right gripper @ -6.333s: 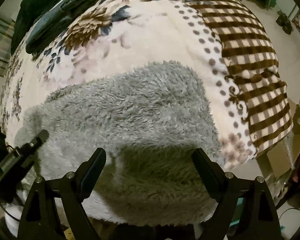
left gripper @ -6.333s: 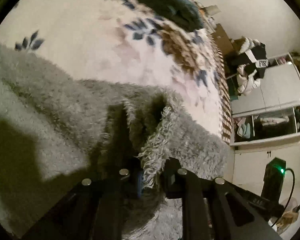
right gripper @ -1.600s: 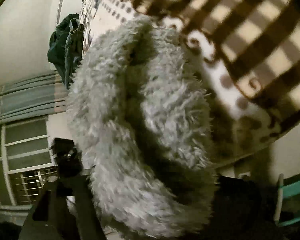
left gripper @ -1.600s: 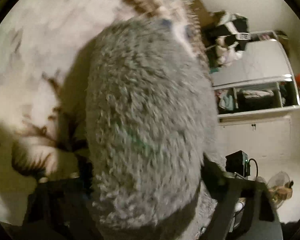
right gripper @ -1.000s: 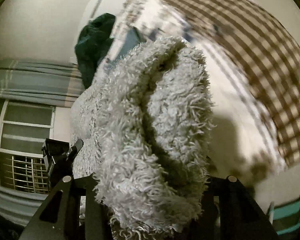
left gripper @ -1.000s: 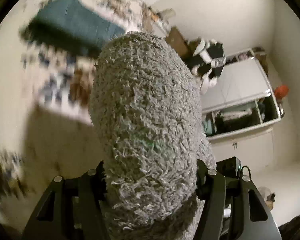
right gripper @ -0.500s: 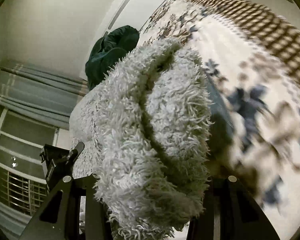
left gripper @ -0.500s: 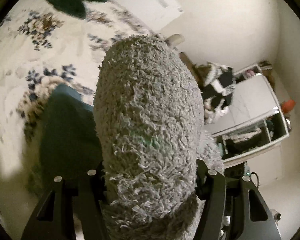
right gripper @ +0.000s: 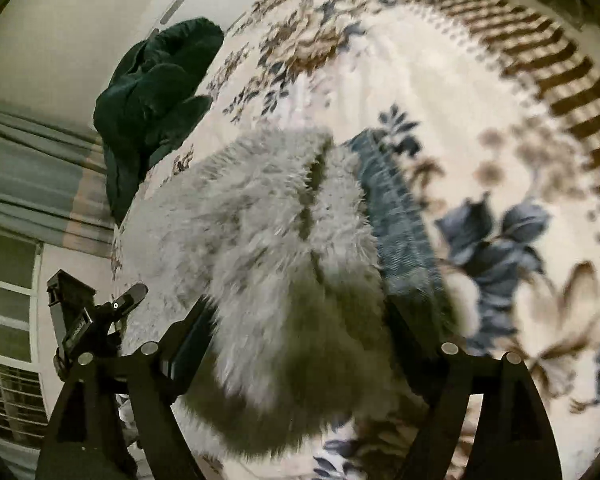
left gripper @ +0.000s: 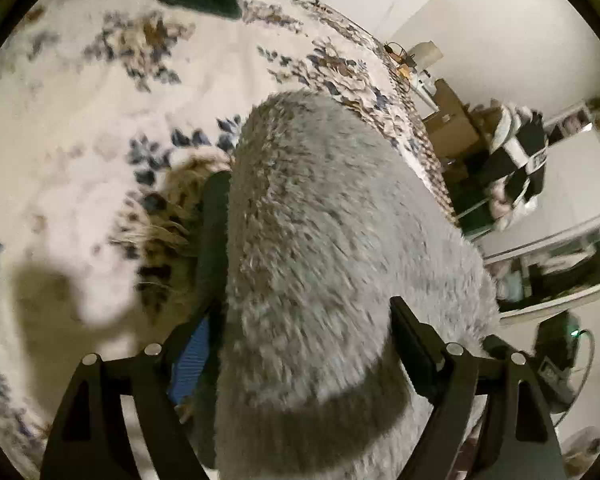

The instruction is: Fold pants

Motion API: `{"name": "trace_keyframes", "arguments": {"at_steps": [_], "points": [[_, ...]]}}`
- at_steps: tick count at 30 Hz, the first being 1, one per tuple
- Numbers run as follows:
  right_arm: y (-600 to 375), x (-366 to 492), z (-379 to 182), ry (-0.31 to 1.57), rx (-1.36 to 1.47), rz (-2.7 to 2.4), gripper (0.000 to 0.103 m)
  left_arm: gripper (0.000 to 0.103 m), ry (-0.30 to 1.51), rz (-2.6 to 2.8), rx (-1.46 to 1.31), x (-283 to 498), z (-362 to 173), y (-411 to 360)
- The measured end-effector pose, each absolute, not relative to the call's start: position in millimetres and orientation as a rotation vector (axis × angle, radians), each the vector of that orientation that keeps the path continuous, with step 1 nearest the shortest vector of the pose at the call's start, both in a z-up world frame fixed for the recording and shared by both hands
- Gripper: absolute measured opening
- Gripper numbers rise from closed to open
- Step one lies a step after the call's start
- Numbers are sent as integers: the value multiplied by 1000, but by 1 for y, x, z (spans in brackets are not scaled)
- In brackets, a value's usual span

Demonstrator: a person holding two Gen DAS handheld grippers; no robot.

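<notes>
The folded grey fluffy pants (left gripper: 324, 248) fill the middle of the left wrist view and bulge between the jaws of my left gripper (left gripper: 300, 332), which is wide open around the bundle. In the right wrist view the same pants (right gripper: 284, 248) lie on a folded blue-grey garment (right gripper: 400, 216) on the bed. My right gripper (right gripper: 296, 332) is also wide open around the pants' near end. The left gripper's body (right gripper: 84, 312) shows at the lower left of that view.
The bed has a cream floral blanket (left gripper: 80, 120) with a brown checked border (right gripper: 560, 64). A dark green garment heap (right gripper: 152, 92) lies at the bed's far end. A white cabinet with clothes on top (left gripper: 516, 160) stands beyond the bed.
Both grippers carried the folded pants up off the bed's edge and across to the blue-grey garment. The jaws now stand wider and the bundle sits lower, on that garment.
</notes>
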State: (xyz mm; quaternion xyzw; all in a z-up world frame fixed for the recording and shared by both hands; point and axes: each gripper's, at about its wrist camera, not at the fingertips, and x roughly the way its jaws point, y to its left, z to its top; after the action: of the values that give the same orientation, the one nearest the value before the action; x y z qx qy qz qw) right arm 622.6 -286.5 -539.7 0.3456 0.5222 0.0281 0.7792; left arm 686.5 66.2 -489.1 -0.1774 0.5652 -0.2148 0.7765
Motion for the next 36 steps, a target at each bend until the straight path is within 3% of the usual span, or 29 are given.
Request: {"name": "trace_keyframes", "arguments": {"at_steps": [3,7,9,15,36], "points": [[-285,608,-539,1202,643,-21,85,92,1204,-407,-292,677,-480,65],[-273,597,-519,1213,492,-109,86,93,1173,-308,-167,657,-457,55],[-260,590,-491,1185,358,-165,103,93,1127,-280,-122,637,-434,49],[-226,538,-403,1064,168,-245,103,93,1046,-234,-55,579,-366,35],[-182,274,-126,735,106,-190,103,93,769,-167,-20,343,-141,36]]}}
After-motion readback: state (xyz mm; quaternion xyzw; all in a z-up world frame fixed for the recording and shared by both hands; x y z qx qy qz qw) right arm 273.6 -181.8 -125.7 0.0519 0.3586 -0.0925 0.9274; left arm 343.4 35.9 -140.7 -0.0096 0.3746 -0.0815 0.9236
